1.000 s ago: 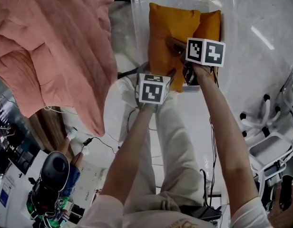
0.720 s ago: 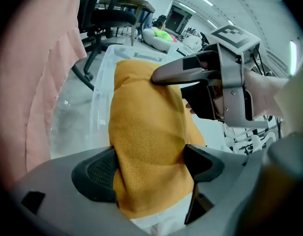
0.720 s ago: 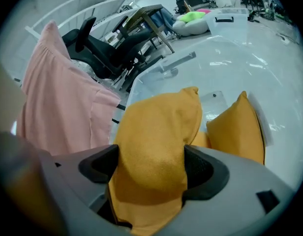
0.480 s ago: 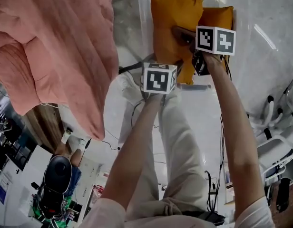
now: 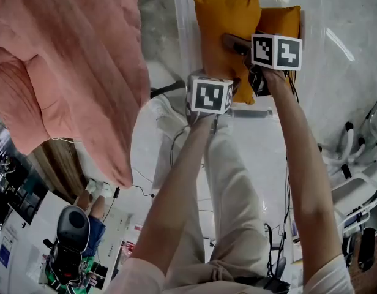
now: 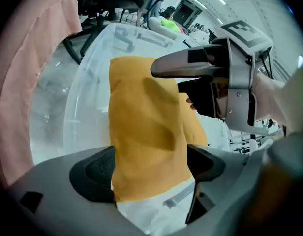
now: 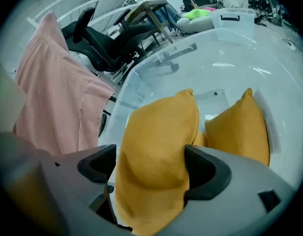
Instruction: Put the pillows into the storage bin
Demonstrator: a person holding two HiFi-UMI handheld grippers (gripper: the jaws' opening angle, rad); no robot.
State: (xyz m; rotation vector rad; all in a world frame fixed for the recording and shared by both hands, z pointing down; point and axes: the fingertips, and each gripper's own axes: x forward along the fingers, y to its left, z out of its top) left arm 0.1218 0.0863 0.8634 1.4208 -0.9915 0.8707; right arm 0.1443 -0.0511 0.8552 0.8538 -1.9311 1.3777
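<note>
Pillow [image 5: 222, 29], clamped by left tool [image 6: 150, 168], right tool [image 7: 151, 168], jaws just widening, second pillow [image 7: 237, 127] in right gripper view

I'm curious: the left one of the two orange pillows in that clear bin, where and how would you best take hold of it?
Grip the orange pillow by its near edge, coming from above, at two spots along it. It stands on end in the clear bin, close beside the second pillow, so that edge is the free one. The soft filling should squash thin enough for jaws.
</note>
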